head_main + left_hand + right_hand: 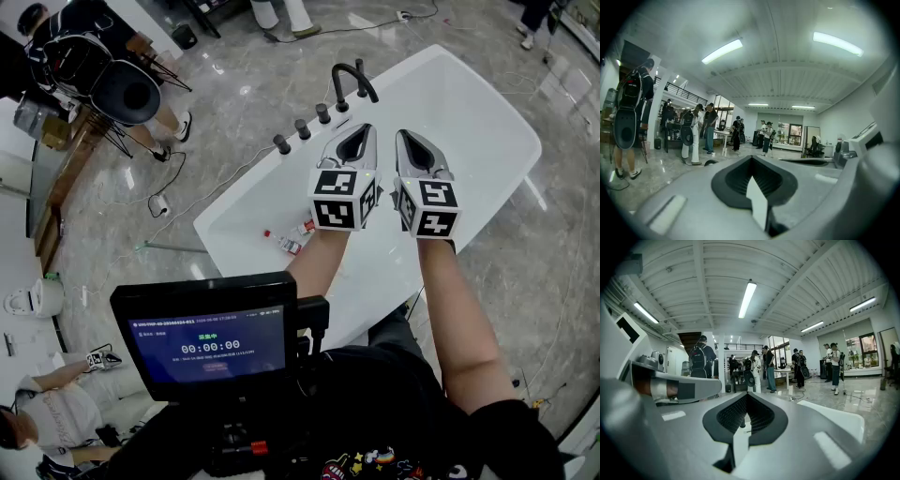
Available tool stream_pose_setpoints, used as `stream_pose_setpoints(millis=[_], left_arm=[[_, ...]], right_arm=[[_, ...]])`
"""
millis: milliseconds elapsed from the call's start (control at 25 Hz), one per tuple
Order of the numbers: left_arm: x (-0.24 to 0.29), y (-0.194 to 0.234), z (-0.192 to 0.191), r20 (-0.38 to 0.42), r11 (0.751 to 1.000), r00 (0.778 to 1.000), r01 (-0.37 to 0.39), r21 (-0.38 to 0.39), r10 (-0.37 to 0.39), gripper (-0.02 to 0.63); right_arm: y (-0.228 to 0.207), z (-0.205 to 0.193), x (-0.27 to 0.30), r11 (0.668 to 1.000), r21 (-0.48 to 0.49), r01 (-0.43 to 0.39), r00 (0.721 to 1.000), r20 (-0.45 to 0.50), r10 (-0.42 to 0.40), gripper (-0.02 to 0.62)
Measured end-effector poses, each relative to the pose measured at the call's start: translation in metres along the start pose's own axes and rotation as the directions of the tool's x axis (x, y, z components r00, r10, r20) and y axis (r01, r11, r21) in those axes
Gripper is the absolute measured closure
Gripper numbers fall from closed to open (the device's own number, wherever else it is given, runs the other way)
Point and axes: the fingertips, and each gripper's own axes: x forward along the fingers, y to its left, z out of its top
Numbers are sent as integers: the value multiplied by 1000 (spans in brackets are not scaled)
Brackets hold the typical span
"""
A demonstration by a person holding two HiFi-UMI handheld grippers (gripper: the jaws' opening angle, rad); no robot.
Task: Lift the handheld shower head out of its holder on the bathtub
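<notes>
Nearest the body, a small monitor sits at chest height, and both forearms reach forward past it over the white bathtub. Beside the left forearm, a couple of small red-capped bottles lie on the tub's near-left edge.

Above the open basin the left gripper and the right gripper hang side by side, close together and roughly parallel. Each gripper's jaws are closed tip to tip with nothing between them. Both point nearly level, so their own views look out across the room rather than down at the tub.

Just ahead of the left gripper's tip the black curved spout arches over the basin. From its base a row of black fittings runs down-left along the rim. I take the shower head to be the end piece of that row, farthest from the spout, though from this height I cannot be sure. It appears to stand upright in its holder, so its long axis is vertical and the lift would go straight up.

It lies ahead and to the left of both grippers, so the left gripper is the nearer. That gripper would have to open, swing left and tip downward. The neighbouring fitting stands close on one side, while the outer side and the space above look free.

Beyond the rim is a marble floor with a trailing cable, and people stand well apart.
</notes>
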Motion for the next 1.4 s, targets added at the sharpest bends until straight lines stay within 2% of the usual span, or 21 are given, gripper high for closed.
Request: stream_pose_setpoints(millis=[200,560,760,1080,1240,1400], left_arm=[[-4,-1,10,4,1000,1000,-2,-6,2,606],[3,-3,10,10,1000,1000,9,-10,-9,606],[17,3,-1,2,1000,1000,14,-12,-14,606],[82,20,-21,-6,999,1000,-20,-41,20,606],[137,37,-47,-8,996,998,-67,-56,66,606],[188,75,-79,21,989,991,-133,-69,135,606]], right_arm=[[1,1,-2,1000,-8,-8,1000,-16,8,572],[-3,4,0,1000,-14,-6,1000,13,7,571],[-12,-12,14,1000,-13,-11,1000,5,11,571],[-53,-37,68,997,-29,-66,997,-35,65,569],[-92,-67,117,993,-24,-112,992,-61,110,569],[-123,-112,186,982,-45,-183,980,-83,179,569]])
